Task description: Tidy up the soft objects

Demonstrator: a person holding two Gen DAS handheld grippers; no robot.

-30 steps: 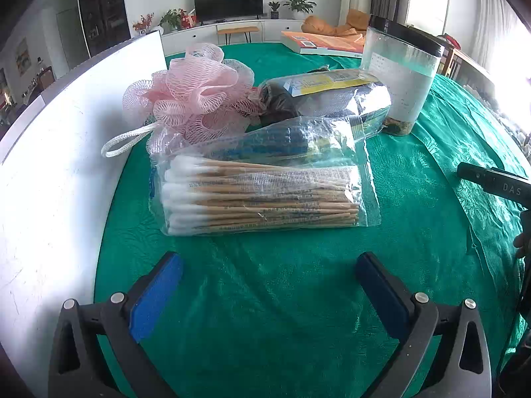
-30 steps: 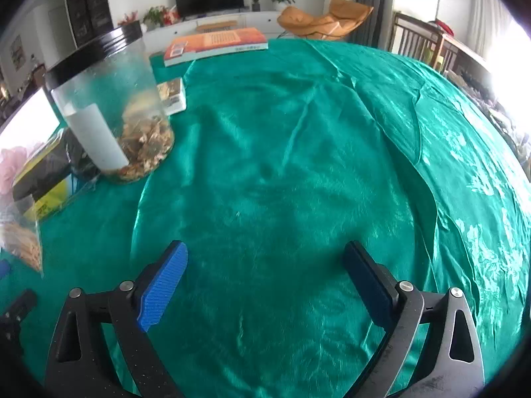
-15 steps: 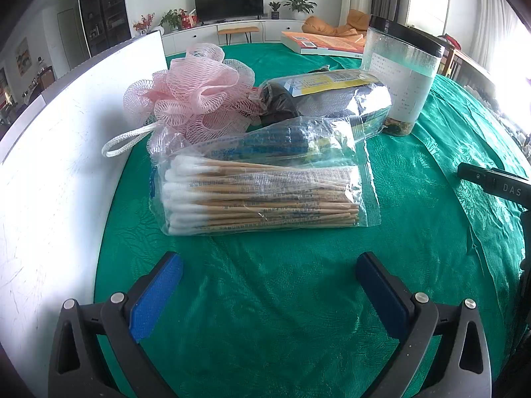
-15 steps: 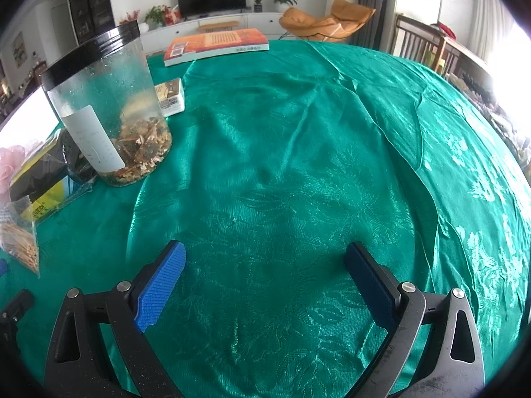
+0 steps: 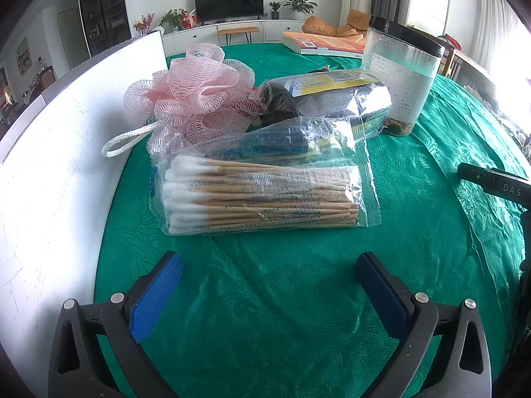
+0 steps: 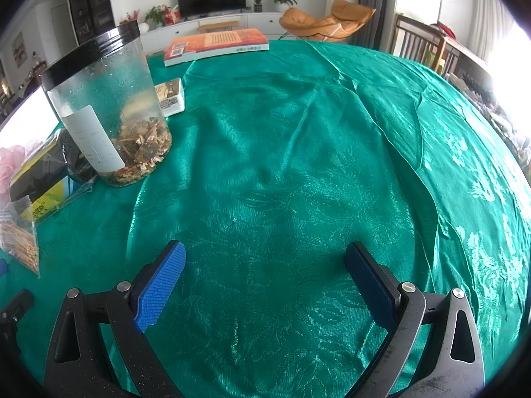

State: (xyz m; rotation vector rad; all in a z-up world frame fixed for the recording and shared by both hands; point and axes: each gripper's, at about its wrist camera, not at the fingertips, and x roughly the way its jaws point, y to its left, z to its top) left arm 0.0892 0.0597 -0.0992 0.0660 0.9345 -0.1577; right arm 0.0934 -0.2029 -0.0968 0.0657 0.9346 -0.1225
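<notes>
The left gripper (image 5: 268, 265) hangs with jaws spread, holding nothing, just short of the bag of cotton swabs (image 5: 262, 195). Behind that bag lies the pink bath pouf (image 5: 195, 96). The right gripper (image 6: 265, 258), likewise spread, is over bare green tablecloth (image 6: 298, 165), right of the bag.

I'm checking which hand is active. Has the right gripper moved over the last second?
Yes. In the right wrist view the clear jar and the orange book sit lower and further right, so the right gripper has tilted or swung slightly.

one loofah (image 5: 195, 94), three bags (image 5: 262, 195), one jar (image 5: 400, 76)
</notes>
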